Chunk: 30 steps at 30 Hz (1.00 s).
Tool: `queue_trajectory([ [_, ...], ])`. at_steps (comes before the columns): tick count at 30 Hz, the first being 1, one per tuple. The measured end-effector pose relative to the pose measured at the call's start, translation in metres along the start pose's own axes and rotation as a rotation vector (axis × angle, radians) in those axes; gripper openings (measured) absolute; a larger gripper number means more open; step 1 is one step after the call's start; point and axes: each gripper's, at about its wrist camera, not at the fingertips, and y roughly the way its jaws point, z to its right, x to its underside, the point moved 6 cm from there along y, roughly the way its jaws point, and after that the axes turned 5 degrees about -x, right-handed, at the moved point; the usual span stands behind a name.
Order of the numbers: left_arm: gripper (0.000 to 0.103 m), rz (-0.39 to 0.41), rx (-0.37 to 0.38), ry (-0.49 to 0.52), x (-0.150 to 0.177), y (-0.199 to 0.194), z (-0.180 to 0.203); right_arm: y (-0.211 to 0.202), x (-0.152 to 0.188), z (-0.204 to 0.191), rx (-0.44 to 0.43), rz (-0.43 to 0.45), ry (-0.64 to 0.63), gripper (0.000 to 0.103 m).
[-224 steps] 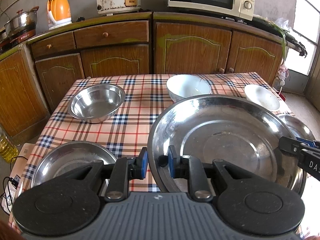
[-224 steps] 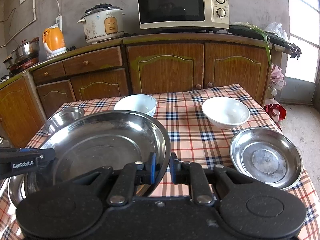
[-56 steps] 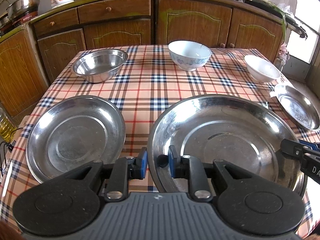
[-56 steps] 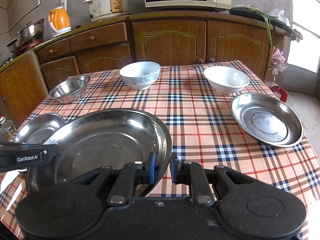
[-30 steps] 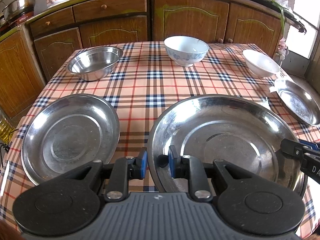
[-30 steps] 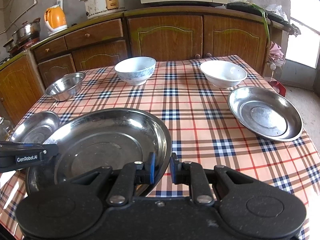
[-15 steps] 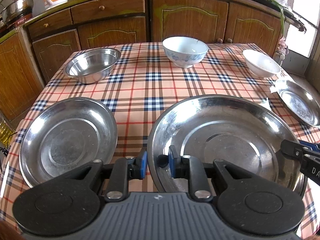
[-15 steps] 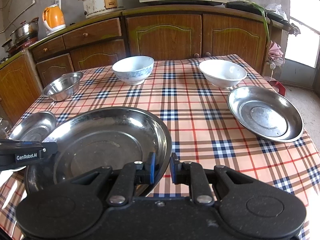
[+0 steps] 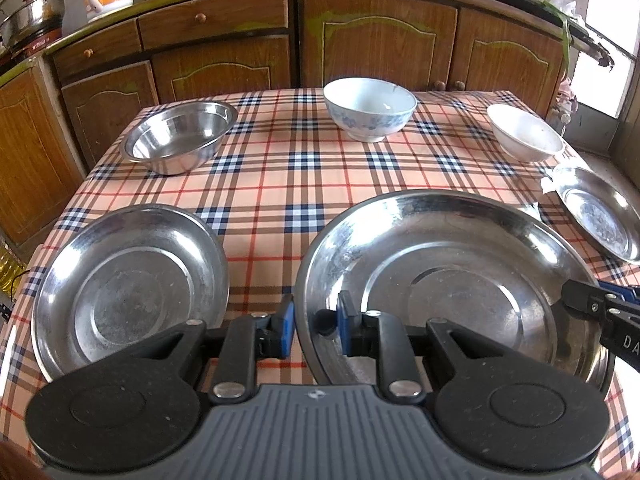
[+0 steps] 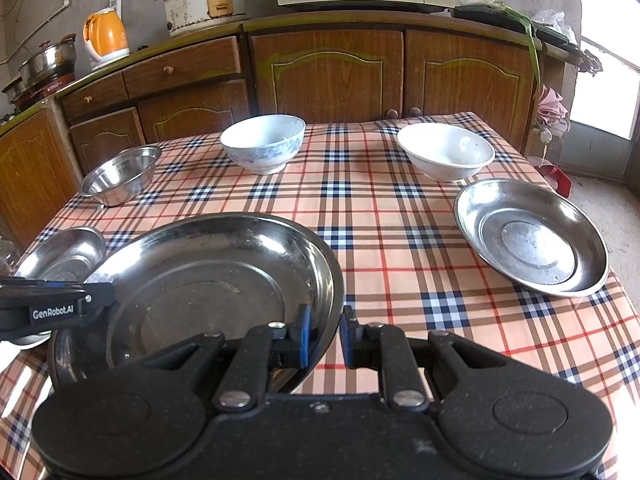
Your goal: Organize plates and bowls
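Big steel plate (image 9: 452, 276) up off the checked tablecloth (image 9: 280, 176), left gripper (image 9: 314, 326) clamped on its near-left rim, right gripper (image 10: 324, 334) pinching the opposite rim. Smaller steel plate (image 9: 124, 292) lies left of the left gripper; steel bowl (image 9: 180, 136) and patterned bowl (image 9: 370, 114) sit farther ahead.

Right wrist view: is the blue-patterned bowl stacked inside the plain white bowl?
No, the blue-patterned bowl stands alone on the checked tablecloth, well apart from the plain white bowl to its right.
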Motion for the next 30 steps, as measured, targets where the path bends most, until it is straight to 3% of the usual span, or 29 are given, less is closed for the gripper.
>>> queue_trajectory([
  [30, 0.022, 0.014, -0.011, -0.016, -0.035, 0.036, 0.000, 0.047, -0.036, 0.004, 0.010, 0.009, -0.011, 0.021],
])
